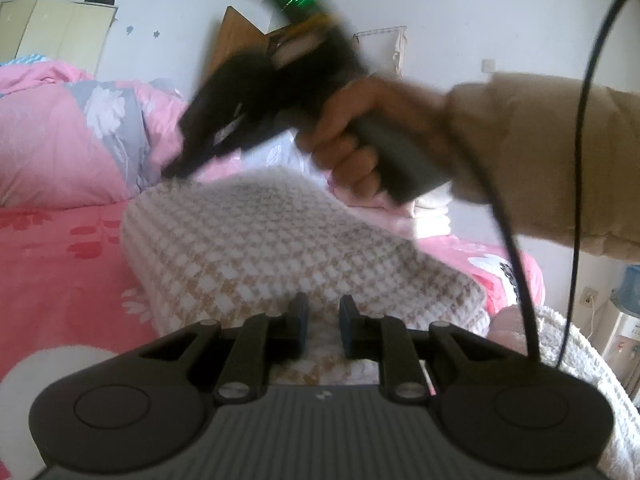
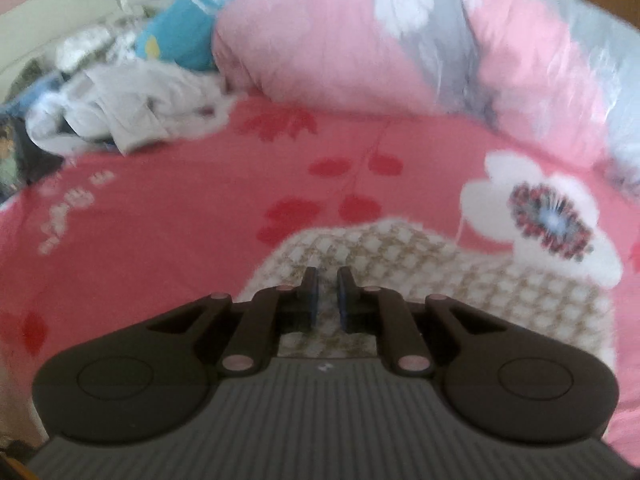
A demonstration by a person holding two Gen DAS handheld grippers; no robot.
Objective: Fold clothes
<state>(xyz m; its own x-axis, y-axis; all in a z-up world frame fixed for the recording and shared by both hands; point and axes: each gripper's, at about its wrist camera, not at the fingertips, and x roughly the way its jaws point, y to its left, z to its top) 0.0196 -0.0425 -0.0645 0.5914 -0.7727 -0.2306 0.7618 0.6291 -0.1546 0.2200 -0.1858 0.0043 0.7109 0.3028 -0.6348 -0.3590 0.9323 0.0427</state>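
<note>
The bed point(image 1: 52, 264), under a pink flowered sheet, runs past every frame edge. A pink and grey quilt point(image 1: 80, 136) is heaped at its far side, partly behind the blurred right claw point(image 1: 176, 170). The folded checked garment point(image 1: 256, 240) lies flat on the sheet, its long axis running from the left claw point(image 1: 323, 322) away toward the quilt; its near end is hidden below that claw. A hand point(image 1: 352, 136) grips the right claw. Both claws stand barely apart, holding nothing; the right claw's point(image 2: 326, 294) view is smeared.
</note>
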